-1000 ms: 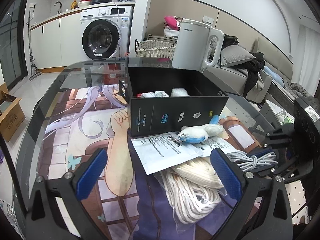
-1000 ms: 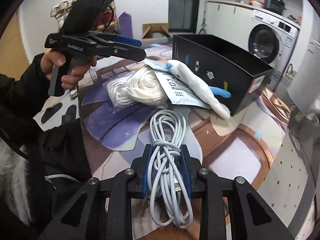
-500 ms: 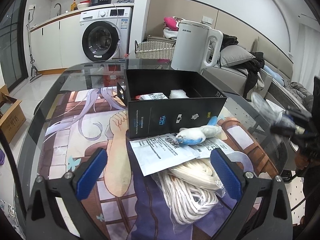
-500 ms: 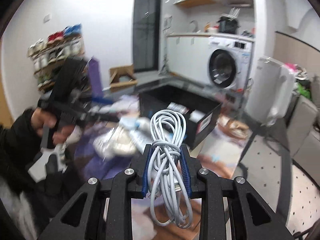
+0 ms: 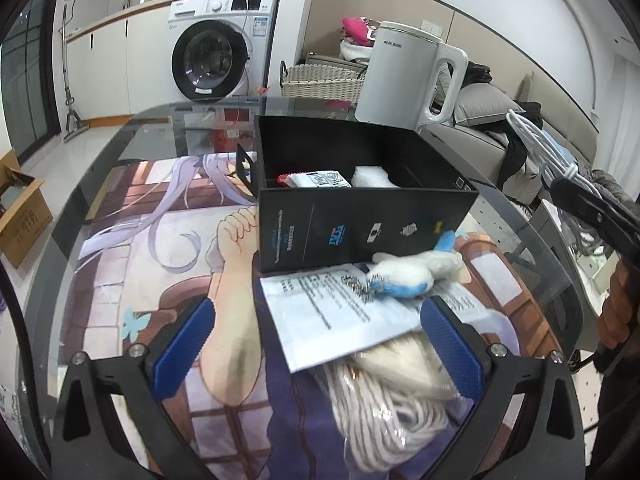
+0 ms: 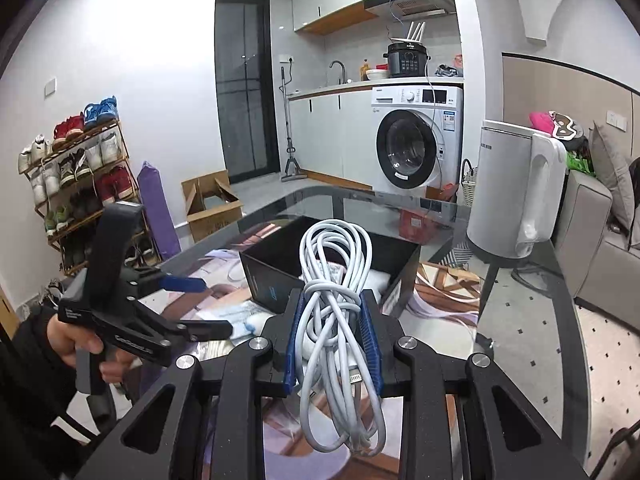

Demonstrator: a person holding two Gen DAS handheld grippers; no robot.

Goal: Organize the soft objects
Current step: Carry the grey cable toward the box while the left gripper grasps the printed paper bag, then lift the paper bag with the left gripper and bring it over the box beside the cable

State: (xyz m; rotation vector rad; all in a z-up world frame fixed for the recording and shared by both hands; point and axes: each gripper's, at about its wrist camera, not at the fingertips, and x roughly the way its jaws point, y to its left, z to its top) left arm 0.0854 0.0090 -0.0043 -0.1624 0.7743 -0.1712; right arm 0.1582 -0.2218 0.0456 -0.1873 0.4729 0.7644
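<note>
My right gripper [image 6: 331, 334] is shut on a coiled white cable [image 6: 334, 280] and holds it in the air over the table, before the open black box [image 6: 394, 258]. The cable also shows in the left wrist view [image 5: 538, 148], at the right, above the box [image 5: 360, 216]. The box holds a white packet [image 5: 316, 179] and a white soft item [image 5: 370, 178]. My left gripper [image 5: 316, 344] is open and empty, low over a paper sheet [image 5: 336, 316]. A white and blue plush toy [image 5: 412, 272] lies on the sheet against the box front. A bagged white rope bundle [image 5: 388, 392] lies under the sheet.
The glass table [image 5: 160, 128] carries a printed anime mat [image 5: 152, 240]. A white electric kettle [image 5: 404, 76] stands behind the box. A washing machine [image 5: 220, 48], wicker basket [image 5: 320, 80] and sofa [image 5: 492, 120] lie beyond. A cardboard box [image 5: 20, 216] sits on the floor at left.
My right gripper lifted the cable off the table and swung it up toward the box. My left gripper stayed open and moved a little forward over the paper sheet.
</note>
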